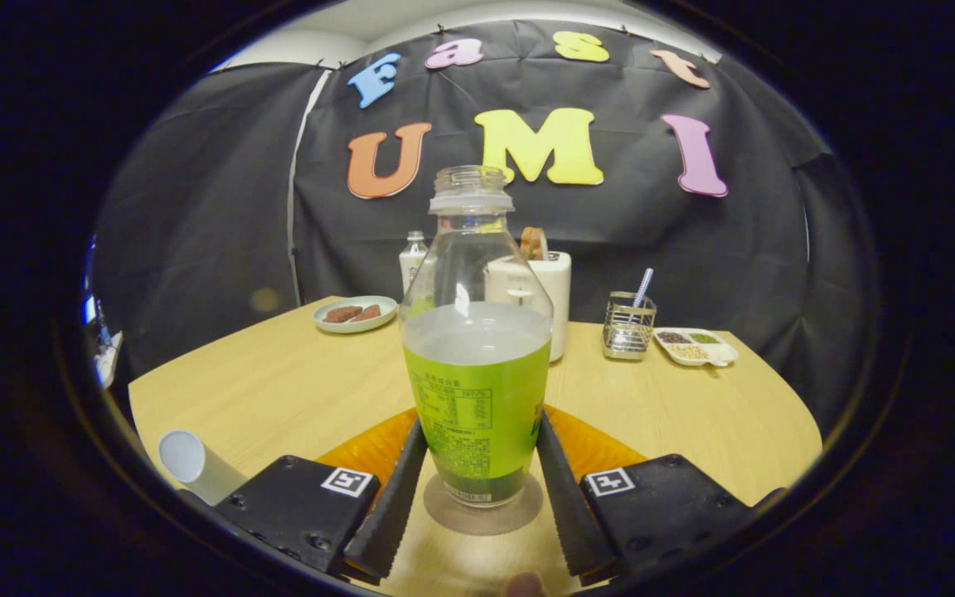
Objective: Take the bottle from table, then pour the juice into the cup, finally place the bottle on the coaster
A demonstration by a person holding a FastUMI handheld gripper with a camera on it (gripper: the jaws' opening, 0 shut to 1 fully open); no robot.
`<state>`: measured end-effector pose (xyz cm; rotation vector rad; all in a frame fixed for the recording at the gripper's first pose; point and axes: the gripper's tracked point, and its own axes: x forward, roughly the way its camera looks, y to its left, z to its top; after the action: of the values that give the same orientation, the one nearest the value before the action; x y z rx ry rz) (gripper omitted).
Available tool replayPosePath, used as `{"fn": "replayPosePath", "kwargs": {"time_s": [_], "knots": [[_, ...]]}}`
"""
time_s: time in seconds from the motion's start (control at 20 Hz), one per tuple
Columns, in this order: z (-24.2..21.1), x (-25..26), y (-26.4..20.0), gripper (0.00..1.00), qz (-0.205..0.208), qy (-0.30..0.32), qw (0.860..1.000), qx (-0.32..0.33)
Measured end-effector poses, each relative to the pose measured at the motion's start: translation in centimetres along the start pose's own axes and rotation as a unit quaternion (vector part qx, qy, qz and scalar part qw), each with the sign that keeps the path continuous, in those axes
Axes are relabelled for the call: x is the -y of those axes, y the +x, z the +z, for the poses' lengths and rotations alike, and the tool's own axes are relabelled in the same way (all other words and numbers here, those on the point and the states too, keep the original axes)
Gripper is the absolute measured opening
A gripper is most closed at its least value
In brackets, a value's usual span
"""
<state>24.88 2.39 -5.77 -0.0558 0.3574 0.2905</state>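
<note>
Table (295, 390) first: pale wood, and the bottle (477, 365) stands upright on it at 12 o'clock from the gripper (477, 489), on a round orange coaster (370, 452). It's clear plastic with no cap and liquid up to roughly half, so I'd guess moderately heavy, sloshy, a bit squashy and slick on the green label. Fingers (390, 489) flank the lower label, nearly touching; can't tell if they press yet. Holding low on the label looks sensible. Cup (191, 464) lies tipped at 9 o'clock.
</note>
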Motion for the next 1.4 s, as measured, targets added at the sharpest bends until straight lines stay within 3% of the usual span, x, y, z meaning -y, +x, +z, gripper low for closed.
{"fn": "replayPosePath", "kwargs": {"time_s": [0.7, 0.85, 1.1, 1.4], "knots": [[-2.2, 0.5, 1.1, 0.83, -0.003, 0.008, 1.000, -0.004], [-2.2, 0.5, 0.9, 0.86, -0.005, 0.013, 1.000, -0.003], [-1.7, 0.6, 0.3, 1.00, -0.016, 0.025, 1.000, 0.007], [-0.6, 0.1, -2.0, 1.00, -0.039, 0.050, 0.997, 0.034]]}}
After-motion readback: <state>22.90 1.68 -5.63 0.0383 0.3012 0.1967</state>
